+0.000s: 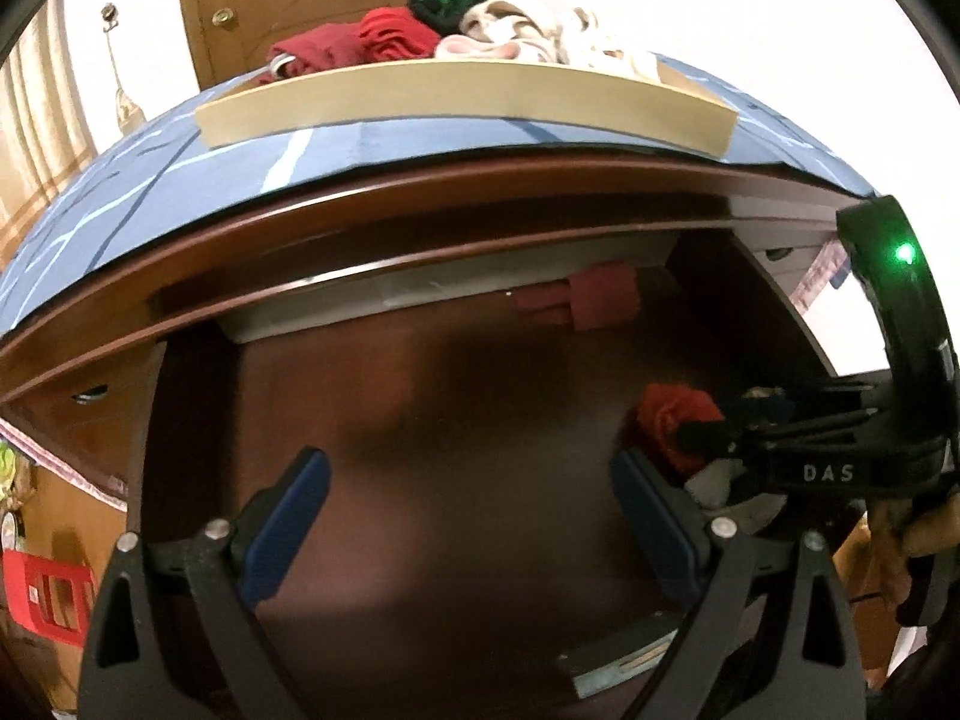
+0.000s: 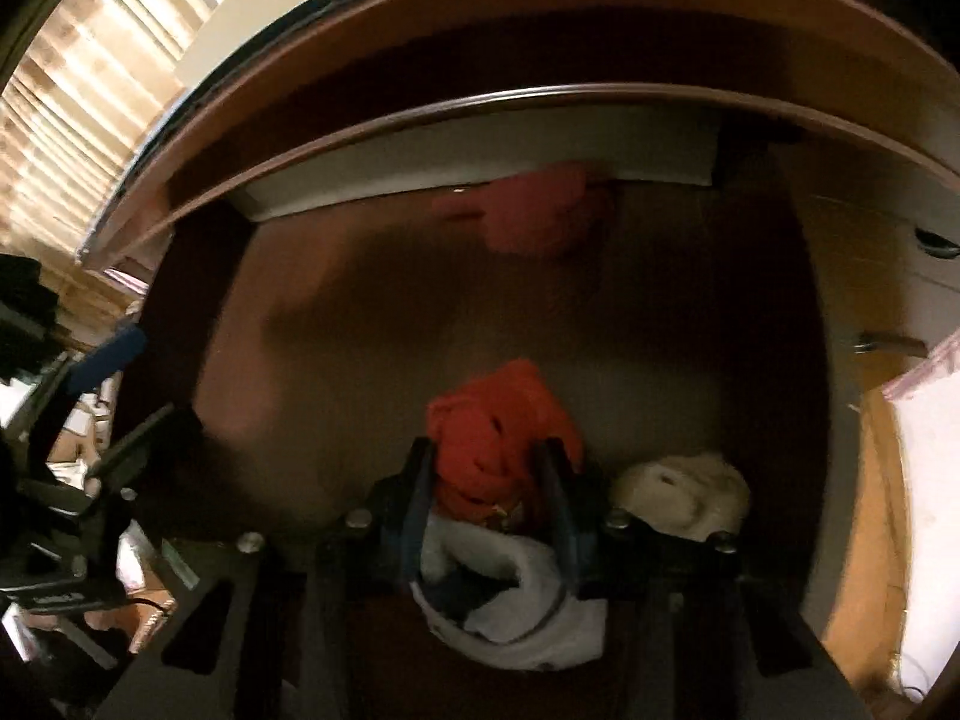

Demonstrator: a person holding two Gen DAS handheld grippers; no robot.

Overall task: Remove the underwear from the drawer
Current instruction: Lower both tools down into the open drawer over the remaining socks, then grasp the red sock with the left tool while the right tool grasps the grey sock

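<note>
The drawer [image 1: 420,420] is open, with a dark brown floor, and it also shows in the right wrist view [image 2: 360,330]. My right gripper [image 2: 489,456] is inside it, its fingers closed around a red piece of underwear [image 2: 498,420]; this red piece also shows in the left wrist view [image 1: 672,414]. A white-grey piece [image 2: 510,588] lies under the gripper and a cream piece [image 2: 684,492] lies to its right. Another reddish piece [image 1: 588,297] lies at the drawer's back. My left gripper [image 1: 471,480] is open and empty above the drawer floor. The right gripper [image 1: 780,444] shows at the right of the left wrist view.
On the blue-covered cabinet top [image 1: 180,180] stands a cream tray [image 1: 468,102] piled with red, green and white clothes [image 1: 444,24]. A wooden door [image 1: 288,0] is behind. A red crate [image 1: 42,594] stands at the lower left. Curtains [image 2: 90,90] hang at the left.
</note>
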